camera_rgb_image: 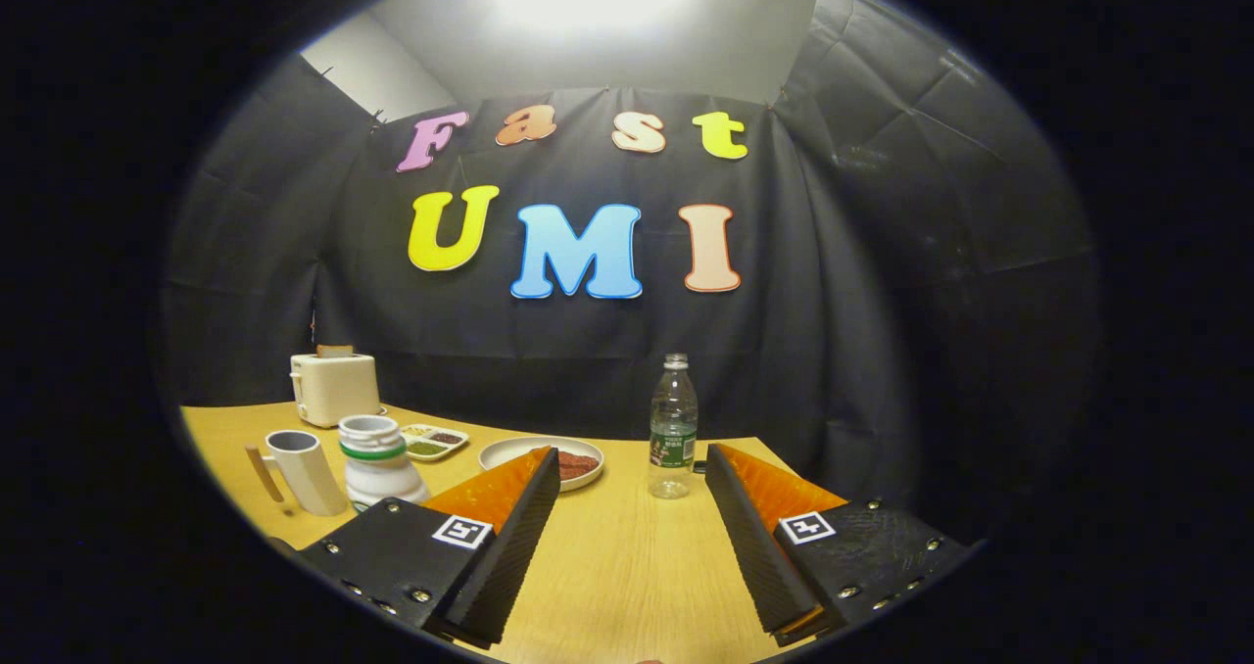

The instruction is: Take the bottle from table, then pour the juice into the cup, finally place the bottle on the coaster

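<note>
One bottle (673, 427) stands upright on the table (627, 566), just beyond the spread, empty gripper (632, 468) fingers. Left of them: one cup (302, 470), one jar (377, 460), one toaster (334, 386), two dishes.

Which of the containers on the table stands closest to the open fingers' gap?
The clear plastic bottle, upright just ahead of the gap between the open fingers; the mug and white jar stand off to the side.

bottle (673, 427) label too small to read, no other legible text
</note>
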`<state>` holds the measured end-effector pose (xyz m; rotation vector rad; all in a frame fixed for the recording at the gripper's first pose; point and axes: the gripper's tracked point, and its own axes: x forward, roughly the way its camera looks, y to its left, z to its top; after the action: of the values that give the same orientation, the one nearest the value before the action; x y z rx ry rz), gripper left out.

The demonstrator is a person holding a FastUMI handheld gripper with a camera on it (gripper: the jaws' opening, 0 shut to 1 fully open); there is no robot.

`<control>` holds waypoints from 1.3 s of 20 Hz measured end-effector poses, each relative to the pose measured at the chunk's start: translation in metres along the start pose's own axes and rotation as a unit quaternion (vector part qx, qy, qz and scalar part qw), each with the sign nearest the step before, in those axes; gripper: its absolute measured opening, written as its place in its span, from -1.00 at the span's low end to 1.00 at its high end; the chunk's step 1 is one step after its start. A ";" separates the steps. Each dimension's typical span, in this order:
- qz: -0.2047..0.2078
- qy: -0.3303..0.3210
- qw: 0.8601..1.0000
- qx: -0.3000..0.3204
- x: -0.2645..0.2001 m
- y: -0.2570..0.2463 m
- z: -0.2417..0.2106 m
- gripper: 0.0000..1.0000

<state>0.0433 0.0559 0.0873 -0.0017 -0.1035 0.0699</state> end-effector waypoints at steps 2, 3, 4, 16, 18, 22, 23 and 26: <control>0.011 0.000 1.000 0.012 -0.014 0.013 0.013 0.82; 0.016 -0.001 1.000 0.021 -0.020 0.020 0.019 0.82; 0.022 -0.001 0.999 0.029 -0.026 0.026 0.022 0.82; 0.104 0.016 0.993 0.050 -0.056 0.102 0.004 0.82; 0.111 0.026 0.992 0.050 -0.053 0.109 -0.008 0.82; 0.122 0.044 0.990 0.061 -0.046 0.122 -0.029 0.83; 0.123 0.047 0.989 0.062 -0.043 0.124 -0.032 0.83; 0.125 0.053 0.989 0.062 -0.035 0.128 -0.043 0.83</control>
<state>0.0038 0.1811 0.0400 0.1063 0.0078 0.3263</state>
